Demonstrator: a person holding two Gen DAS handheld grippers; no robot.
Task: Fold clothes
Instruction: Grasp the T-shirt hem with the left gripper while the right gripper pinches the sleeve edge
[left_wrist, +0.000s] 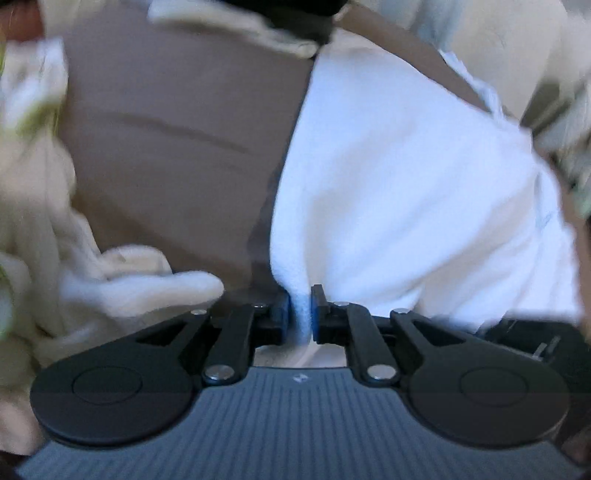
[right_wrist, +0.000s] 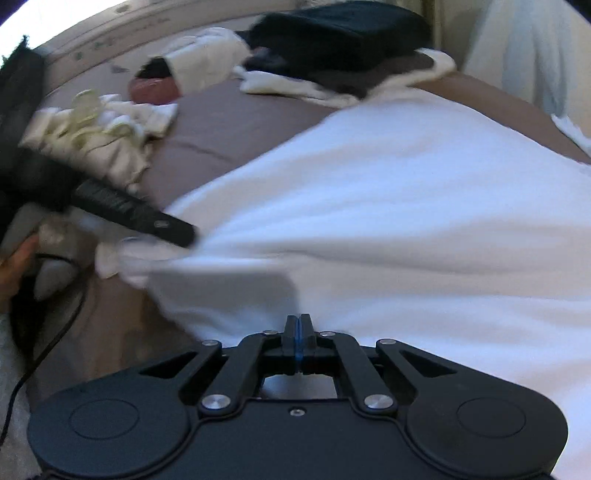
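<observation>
A large white garment (left_wrist: 406, 192) lies spread over the brown bed sheet (left_wrist: 166, 129). My left gripper (left_wrist: 300, 306) is shut on a bunched edge of the white garment, with the cloth pinched between its blue pads. In the right wrist view the same white garment (right_wrist: 388, 221) fills the middle and right. My right gripper (right_wrist: 299, 332) has its jaws closed together at the near edge of the garment; cloth between the pads is not plainly visible. The left gripper's black body (right_wrist: 140, 214) shows at the left, at the garment's left edge.
A pile of cream clothes (left_wrist: 55, 258) lies left of the left gripper. On the sheet (right_wrist: 221, 122) farther back sit a cream and yellow heap (right_wrist: 96, 125), a dark folded garment (right_wrist: 343, 40) and a pink item (right_wrist: 153, 90). A black cable (right_wrist: 44, 350) runs at lower left.
</observation>
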